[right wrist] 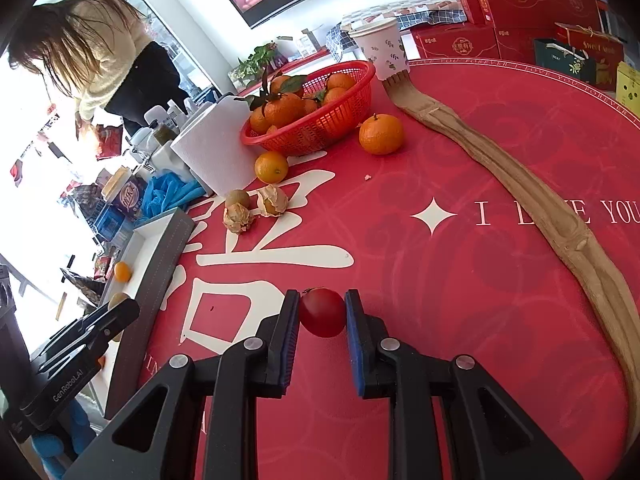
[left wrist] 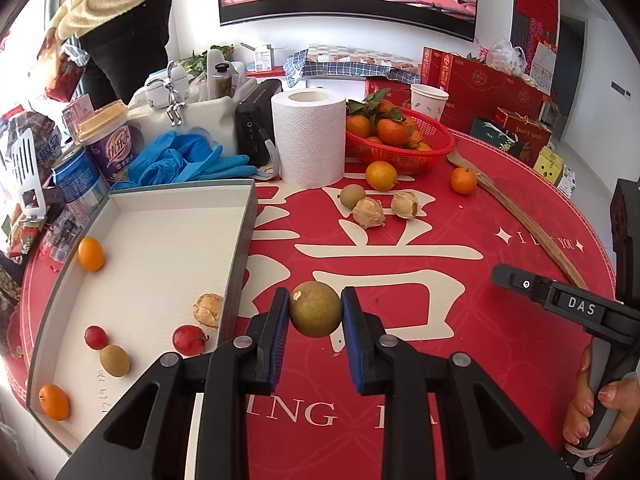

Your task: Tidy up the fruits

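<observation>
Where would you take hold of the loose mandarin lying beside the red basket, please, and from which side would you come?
Probably across the widest part of the mandarin, coming from above. It sits stem-up, apart from the red basket on one side and the wooden backscratcher on the other, so fingers lined up along that gap, front and back, should meet neither.

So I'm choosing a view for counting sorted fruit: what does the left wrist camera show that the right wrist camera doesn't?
Only the left wrist view shows the white tray interior with its fruits, and the left gripper shut on a brown longan. Only the right wrist view shows the right gripper shut on a red tomato. Both show the red basket of tangerines.
</observation>
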Action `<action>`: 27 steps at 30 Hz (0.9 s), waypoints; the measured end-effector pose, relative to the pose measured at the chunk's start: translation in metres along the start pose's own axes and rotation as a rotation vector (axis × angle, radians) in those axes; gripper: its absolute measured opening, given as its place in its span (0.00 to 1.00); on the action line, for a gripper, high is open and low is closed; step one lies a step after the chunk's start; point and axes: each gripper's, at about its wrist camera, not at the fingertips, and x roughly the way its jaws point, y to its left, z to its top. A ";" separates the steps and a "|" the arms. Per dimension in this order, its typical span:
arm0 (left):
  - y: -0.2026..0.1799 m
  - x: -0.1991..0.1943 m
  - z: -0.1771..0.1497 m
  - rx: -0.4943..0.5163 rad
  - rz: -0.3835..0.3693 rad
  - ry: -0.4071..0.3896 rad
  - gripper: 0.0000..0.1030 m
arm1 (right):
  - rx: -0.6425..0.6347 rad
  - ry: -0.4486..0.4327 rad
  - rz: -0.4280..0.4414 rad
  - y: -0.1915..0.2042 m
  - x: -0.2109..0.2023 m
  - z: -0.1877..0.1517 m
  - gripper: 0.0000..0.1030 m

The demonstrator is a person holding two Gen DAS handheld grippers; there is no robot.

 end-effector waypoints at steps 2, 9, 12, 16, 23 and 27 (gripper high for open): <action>0.005 0.002 0.001 -0.014 -0.005 -0.002 0.28 | 0.000 0.001 0.000 0.000 0.001 0.000 0.23; 0.027 0.006 0.008 -0.079 -0.027 -0.031 0.28 | -0.010 -0.001 -0.001 0.002 0.006 -0.001 0.23; 0.038 0.008 0.011 -0.114 -0.017 -0.044 0.28 | -0.012 -0.005 0.002 0.003 0.008 0.000 0.23; 0.051 0.014 0.011 -0.157 -0.035 -0.041 0.28 | -0.008 -0.008 0.006 0.003 0.009 0.001 0.23; 0.073 0.011 0.009 -0.205 -0.043 -0.044 0.28 | -0.034 -0.014 -0.024 0.018 0.006 0.001 0.23; 0.088 0.004 0.004 -0.235 -0.010 -0.067 0.28 | -0.038 0.028 0.021 0.035 0.013 0.006 0.23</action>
